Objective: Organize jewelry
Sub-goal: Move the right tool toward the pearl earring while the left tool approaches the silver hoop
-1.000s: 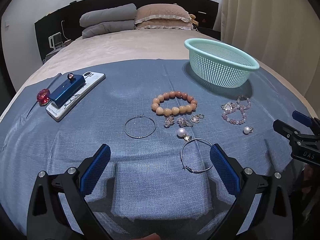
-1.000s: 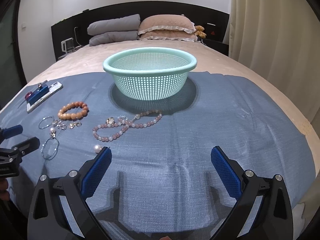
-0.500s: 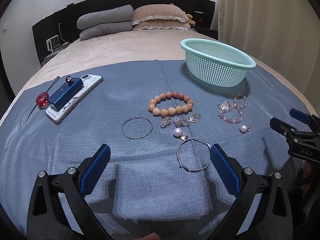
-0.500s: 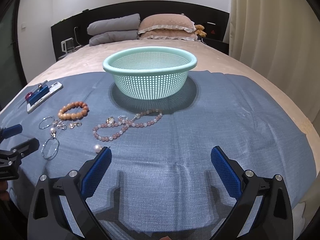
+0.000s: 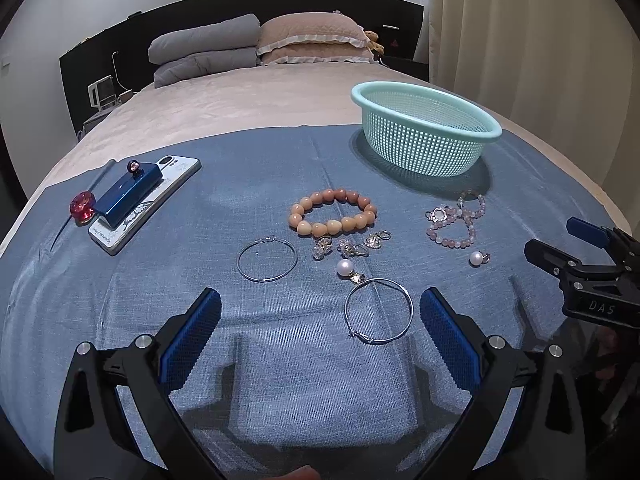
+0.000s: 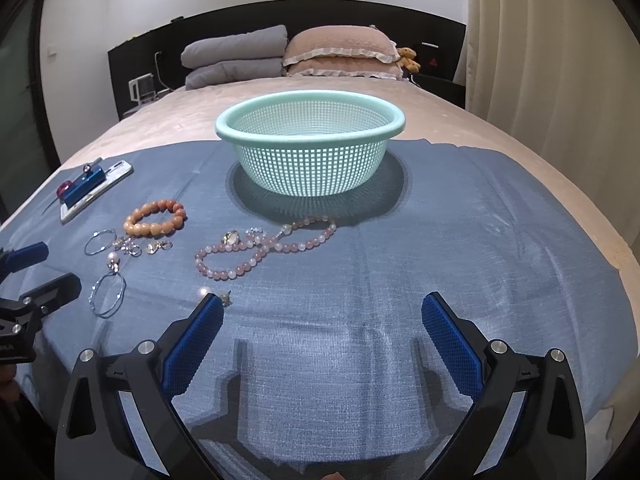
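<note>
Jewelry lies on a blue cloth (image 5: 280, 360) on a bed. An orange bead bracelet (image 5: 333, 217), two silver hoops (image 5: 267, 259) (image 5: 378, 317), small charms (image 5: 347, 246), two pearl earrings (image 5: 345, 269) (image 5: 477, 258) and a pink bead necklace (image 5: 456, 220) lie in front of a mint basket (image 5: 424, 136). The basket (image 6: 310, 148) looks empty in the right wrist view. My left gripper (image 5: 320, 336) is open above the cloth, near the closer hoop. My right gripper (image 6: 322, 344) is open, with a pearl earring (image 6: 206, 292) at its left fingertip.
A white phone (image 5: 144, 204) with a blue box (image 5: 128, 194) on it and a red gem (image 5: 82, 204) lie at the far left. Pillows (image 5: 312, 40) lie at the bed's head. A curtain (image 5: 540, 40) hangs on the right.
My left gripper has drawn back a little from the jewelry. My right gripper has moved slightly forward and left, so the pearl earring is now at its left fingertip.
</note>
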Available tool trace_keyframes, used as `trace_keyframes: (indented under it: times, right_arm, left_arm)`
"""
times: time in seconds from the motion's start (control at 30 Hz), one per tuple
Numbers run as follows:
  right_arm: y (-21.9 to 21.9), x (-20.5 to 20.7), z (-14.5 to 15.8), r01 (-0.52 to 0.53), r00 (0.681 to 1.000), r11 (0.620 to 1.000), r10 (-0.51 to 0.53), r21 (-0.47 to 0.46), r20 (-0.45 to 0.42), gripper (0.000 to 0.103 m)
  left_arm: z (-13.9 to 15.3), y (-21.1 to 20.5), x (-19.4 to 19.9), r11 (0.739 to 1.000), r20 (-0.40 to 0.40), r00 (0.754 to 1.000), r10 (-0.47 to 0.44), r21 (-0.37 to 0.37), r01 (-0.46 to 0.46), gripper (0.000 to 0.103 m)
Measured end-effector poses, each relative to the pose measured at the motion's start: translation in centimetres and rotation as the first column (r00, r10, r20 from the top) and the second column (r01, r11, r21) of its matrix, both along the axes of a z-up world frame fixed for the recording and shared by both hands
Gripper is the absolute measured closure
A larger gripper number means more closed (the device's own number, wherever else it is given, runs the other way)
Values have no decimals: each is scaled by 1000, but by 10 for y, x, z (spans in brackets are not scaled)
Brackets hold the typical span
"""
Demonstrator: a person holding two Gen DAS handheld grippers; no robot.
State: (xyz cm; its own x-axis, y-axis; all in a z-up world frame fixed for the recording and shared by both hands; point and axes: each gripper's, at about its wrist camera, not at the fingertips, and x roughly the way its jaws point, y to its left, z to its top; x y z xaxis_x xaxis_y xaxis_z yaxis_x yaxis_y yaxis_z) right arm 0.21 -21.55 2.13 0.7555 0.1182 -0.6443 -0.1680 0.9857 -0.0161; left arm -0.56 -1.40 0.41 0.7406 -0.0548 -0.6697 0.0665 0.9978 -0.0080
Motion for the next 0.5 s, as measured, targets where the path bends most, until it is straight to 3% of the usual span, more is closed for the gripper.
trace_keyframes:
  times: [0.23, 0.5]
  right_arm:
    - [1, 0, 0, -12, 1000, 1000, 12, 3, -2, 8]
    - [4, 0, -2, -55, 998, 998, 56, 35, -30, 8]
  left_arm:
    - [0, 6, 2, 998, -24, 1000, -10, -56, 8, 6]
    - [-2, 10, 5, 999, -38, 999, 6, -50, -8, 6]
